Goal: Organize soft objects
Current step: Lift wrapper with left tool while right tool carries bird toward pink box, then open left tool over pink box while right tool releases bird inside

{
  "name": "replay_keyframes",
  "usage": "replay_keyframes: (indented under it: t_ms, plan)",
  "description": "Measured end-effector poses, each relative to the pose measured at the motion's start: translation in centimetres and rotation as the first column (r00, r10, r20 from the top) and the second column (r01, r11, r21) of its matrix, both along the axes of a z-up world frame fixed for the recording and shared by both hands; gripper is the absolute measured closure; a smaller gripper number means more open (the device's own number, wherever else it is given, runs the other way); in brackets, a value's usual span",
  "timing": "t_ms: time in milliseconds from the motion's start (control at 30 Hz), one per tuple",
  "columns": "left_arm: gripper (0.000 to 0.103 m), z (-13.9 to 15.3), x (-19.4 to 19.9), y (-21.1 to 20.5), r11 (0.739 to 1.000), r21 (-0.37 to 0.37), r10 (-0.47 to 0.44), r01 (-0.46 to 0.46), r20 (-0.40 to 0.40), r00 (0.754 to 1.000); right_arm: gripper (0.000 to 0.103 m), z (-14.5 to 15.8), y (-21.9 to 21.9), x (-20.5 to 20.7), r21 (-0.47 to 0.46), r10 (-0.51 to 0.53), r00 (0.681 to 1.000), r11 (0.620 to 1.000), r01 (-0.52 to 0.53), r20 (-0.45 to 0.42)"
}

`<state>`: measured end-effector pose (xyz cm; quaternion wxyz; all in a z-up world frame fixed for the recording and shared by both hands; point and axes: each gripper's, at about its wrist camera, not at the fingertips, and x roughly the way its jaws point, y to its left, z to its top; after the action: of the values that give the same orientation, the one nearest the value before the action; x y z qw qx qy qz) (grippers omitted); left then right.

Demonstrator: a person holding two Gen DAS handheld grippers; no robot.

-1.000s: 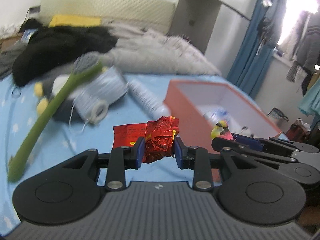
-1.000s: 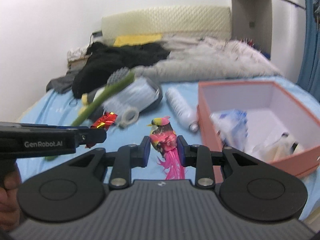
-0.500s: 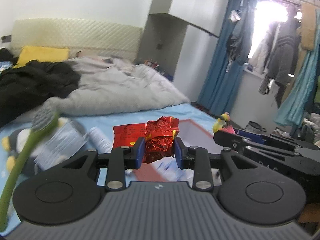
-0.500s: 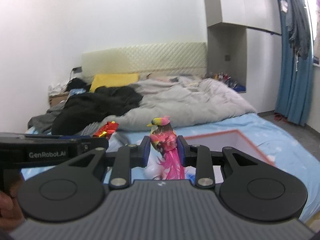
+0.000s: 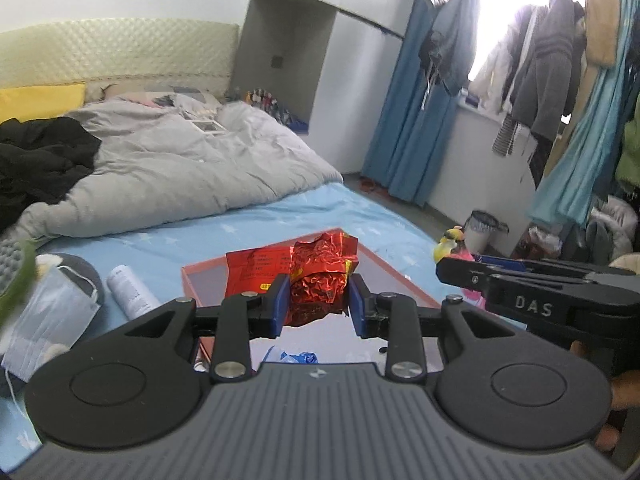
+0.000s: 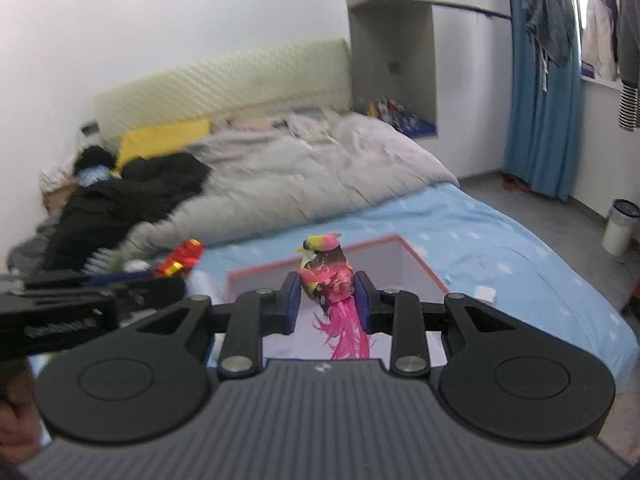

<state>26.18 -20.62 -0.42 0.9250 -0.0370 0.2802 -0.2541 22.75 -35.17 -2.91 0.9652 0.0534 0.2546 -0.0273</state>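
Note:
My left gripper [image 5: 318,304] is shut on a crumpled red foil packet [image 5: 316,276], held in the air over the open salmon-pink box [image 5: 192,280] on the blue bed sheet. My right gripper [image 6: 326,300] is shut on a pink and yellow feathered toy bird [image 6: 328,276], also above the box [image 6: 416,260]. In the left wrist view the right gripper [image 5: 452,258] shows at the right with the bird's yellow head [image 5: 450,240]. The right wrist view has the left gripper [image 6: 172,276] and its red packet [image 6: 182,258] at the left. A blue crumpled item [image 5: 292,358] lies inside the box.
A face mask [image 5: 48,312], a white bottle [image 5: 130,292] and a green-handled brush [image 5: 16,280] lie on the sheet left of the box. A grey duvet [image 5: 168,176] and black clothes [image 5: 36,160] fill the bed's far half. A white bin [image 6: 620,232] stands on the floor.
Both grippers have risen and swung right, over the box, with the packet and the bird still held. The brush, mask and bottle have slid to the left edge of view.

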Motion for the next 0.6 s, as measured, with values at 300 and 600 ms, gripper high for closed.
replay_keyframes:
  t_ms: [300, 600]
  plan:
    - [0.066, -4.9, 5.2, -3.2, 0.997, 0.063, -0.027, 0.037, -0.155, 0.988, 0.071, -5.6, -3.4, 3.5, 0.04, -0.041, 0.979, 0.998, 0.05, -0.197]
    - [0.065, -8.9, 8.1, -5.6, 0.988, 0.129, -0.055, 0.09, -0.25, 0.967, 0.07, -8.7, -4.1, 5.1, 0.087, 0.003, 0.949, 0.996, 0.026, -0.316]
